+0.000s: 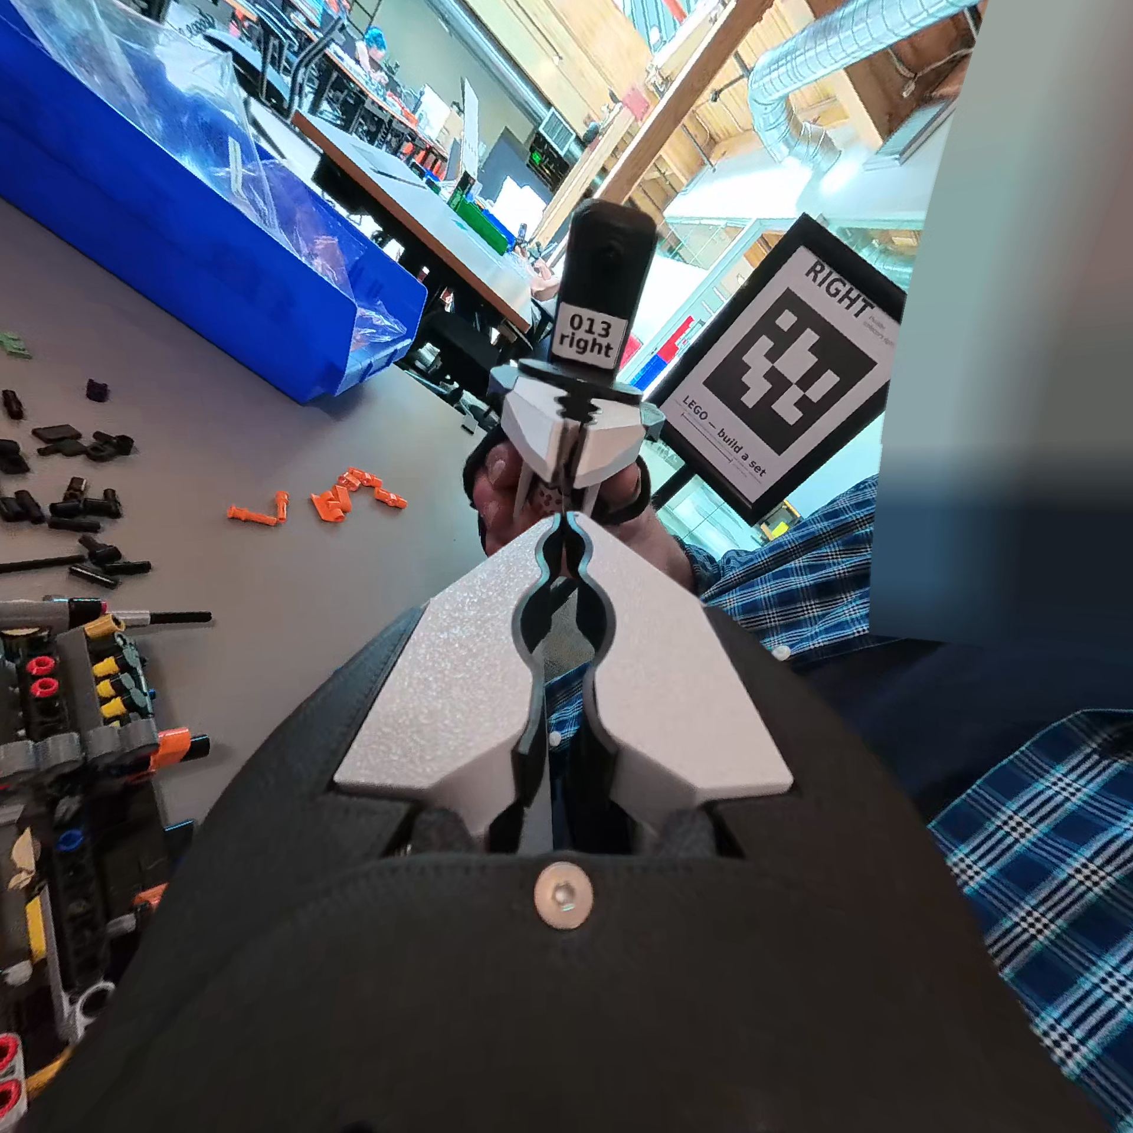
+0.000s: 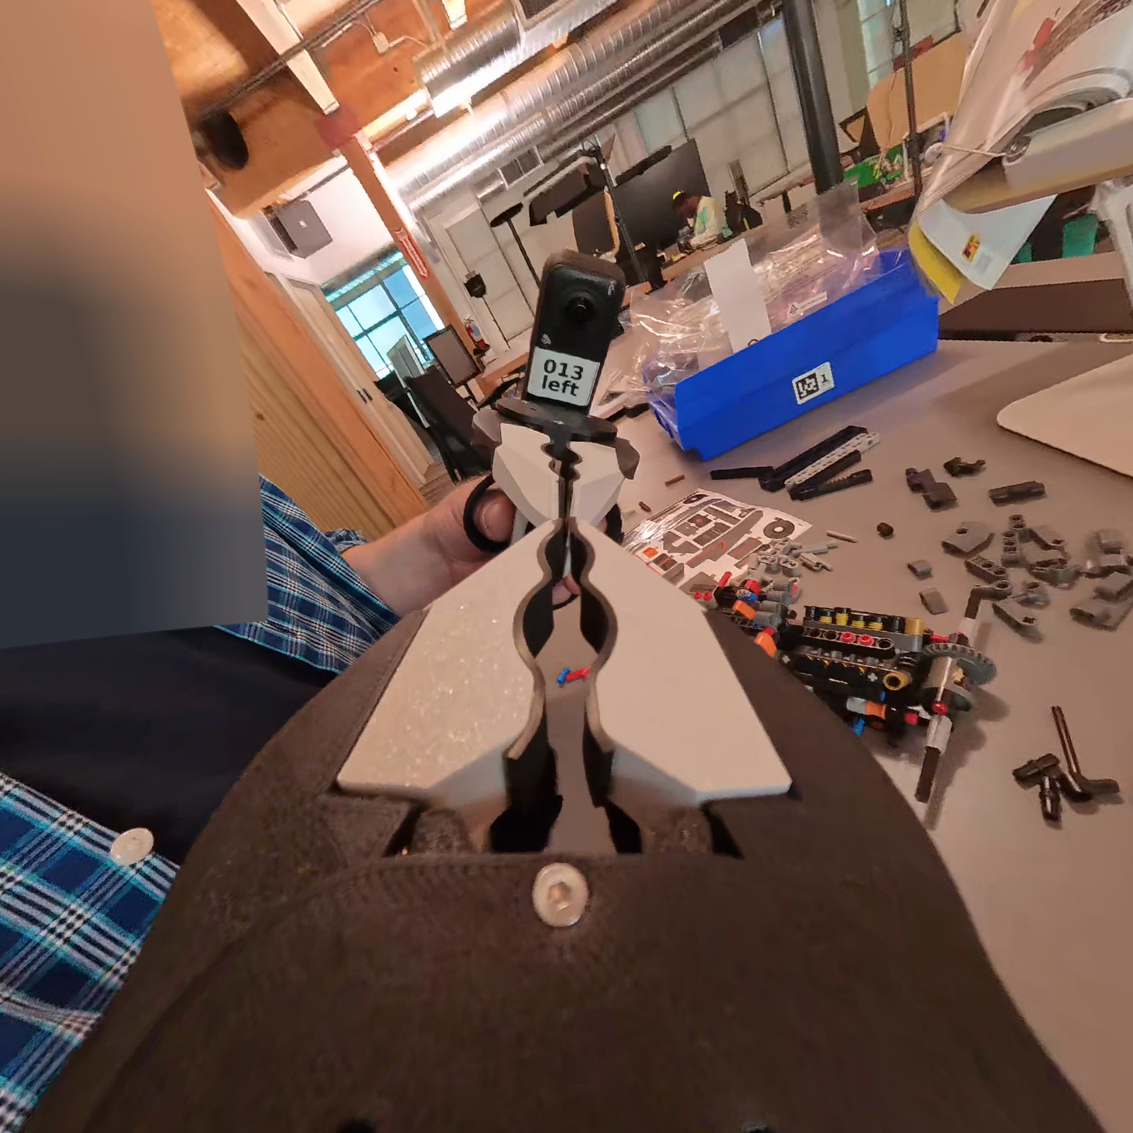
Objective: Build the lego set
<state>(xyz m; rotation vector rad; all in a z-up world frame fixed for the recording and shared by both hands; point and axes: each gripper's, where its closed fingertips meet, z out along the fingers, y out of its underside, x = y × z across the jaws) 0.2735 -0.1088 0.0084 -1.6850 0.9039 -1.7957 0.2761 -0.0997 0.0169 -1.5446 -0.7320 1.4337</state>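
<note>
1. Spreading across both views, the smooth grey worktop (image 2: pixel 1011 919) carries a glossy blue plastic bin (image 2: pixel 815 374) at its far side.
2. Right of centre in the right wrist view lies the half-built lego model (image 2: pixel 870 668), knobbly, black with yellow and red pins.
3. Left gripper (image 1: pixel 567 521) and right gripper (image 2: pixel 567 524) meet tip to tip in the air, grainy white fingers (image 1: pixel 466 680) drawn narrow, holding nothing.
4. Loose orange pieces (image 1: pixel 334 496) lie scattered; a careless descent could likely knock them away.
</note>
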